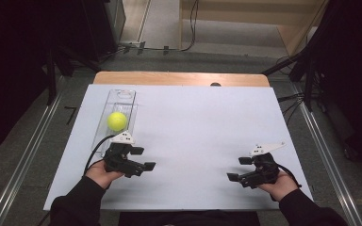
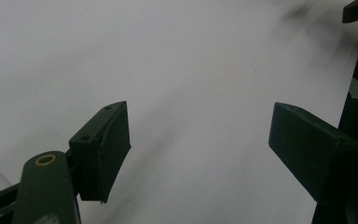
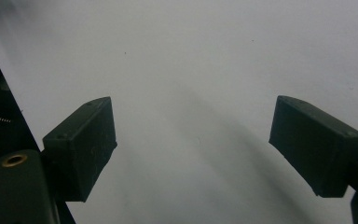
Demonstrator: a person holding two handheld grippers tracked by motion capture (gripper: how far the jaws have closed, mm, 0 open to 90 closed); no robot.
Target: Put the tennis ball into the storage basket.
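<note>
Left gripper (image 1: 143, 157), jaws apart and empty, is being held near the light, rollable ball (image 1: 117, 121); its middle should be grasped

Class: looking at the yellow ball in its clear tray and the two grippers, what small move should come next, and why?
Probably move the left gripper forward to the yellow ball in the clear tray: it is nearest, and its fingers stand apart with nothing between them.

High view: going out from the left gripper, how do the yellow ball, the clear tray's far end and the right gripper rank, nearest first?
Measured from the left gripper:
1. Yellow ball, just beyond it, inside the clear tray on the table's left side.
2. The tray's far end, farther up the left side, past the ball.
3. Right gripper, across the table at the near right.
</note>
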